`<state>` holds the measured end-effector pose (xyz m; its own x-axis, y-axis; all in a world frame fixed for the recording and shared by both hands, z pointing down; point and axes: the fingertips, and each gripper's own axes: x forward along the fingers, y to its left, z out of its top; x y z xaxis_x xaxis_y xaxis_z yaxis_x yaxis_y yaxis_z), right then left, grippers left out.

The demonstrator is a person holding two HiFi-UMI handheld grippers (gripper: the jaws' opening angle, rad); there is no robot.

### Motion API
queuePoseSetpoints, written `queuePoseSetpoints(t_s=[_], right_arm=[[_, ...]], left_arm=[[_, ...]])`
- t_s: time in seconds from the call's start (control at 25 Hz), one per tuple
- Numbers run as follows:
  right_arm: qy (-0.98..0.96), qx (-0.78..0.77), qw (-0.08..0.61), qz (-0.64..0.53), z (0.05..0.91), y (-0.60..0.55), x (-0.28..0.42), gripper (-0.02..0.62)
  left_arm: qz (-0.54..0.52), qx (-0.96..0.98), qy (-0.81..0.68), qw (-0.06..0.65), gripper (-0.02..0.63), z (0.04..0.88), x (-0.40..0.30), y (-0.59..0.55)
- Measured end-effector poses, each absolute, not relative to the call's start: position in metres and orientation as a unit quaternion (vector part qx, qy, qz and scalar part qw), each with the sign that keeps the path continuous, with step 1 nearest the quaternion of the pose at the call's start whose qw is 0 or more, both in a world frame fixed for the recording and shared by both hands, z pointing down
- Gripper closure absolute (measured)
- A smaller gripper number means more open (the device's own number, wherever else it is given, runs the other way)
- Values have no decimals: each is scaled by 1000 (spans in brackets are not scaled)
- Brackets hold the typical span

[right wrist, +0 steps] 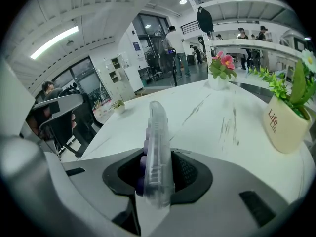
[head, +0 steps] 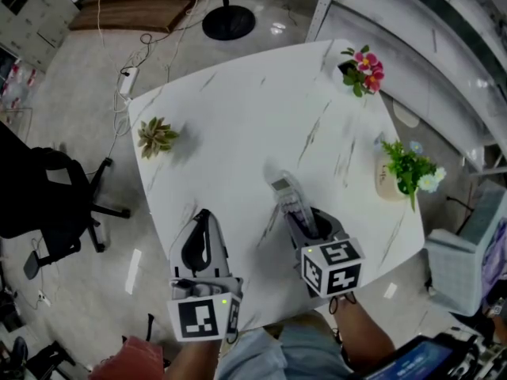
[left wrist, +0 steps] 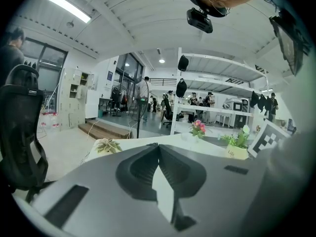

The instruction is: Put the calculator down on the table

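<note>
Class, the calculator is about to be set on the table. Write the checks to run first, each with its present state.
1. Grip of right gripper jaws on calculator: ok.
2. Bare table ahead of it: ok.
3. Clearance from pot at the side: ok.
4. Idle left gripper, shut, empty, apart: ok.
5. Is the calculator lying flat: not ok, held on edge.
6. Gap down to the table: cannot tell.

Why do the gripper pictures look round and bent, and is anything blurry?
Both gripper views are wide-angle: dark round corners, straight lines bowed. Right gripper view: the calculator is fairly sharp. Head view: the white table looks washed out.
</note>
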<state>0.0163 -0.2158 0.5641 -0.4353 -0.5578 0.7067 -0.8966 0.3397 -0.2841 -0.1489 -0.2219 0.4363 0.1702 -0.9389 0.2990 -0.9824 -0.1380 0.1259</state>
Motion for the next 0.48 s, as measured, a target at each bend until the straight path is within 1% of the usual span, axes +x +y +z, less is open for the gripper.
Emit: queuePoseSetpoints(t_s=[0.24,0.48], right_arm=[[-781,464,258,329,565,-216,18,444],[-777,474,258,324,566,-219,28,424]], left_arm=[[75,756,-637,130,598,433,-146,-229],[72,761,-631,130,598,433,-138,-232]])
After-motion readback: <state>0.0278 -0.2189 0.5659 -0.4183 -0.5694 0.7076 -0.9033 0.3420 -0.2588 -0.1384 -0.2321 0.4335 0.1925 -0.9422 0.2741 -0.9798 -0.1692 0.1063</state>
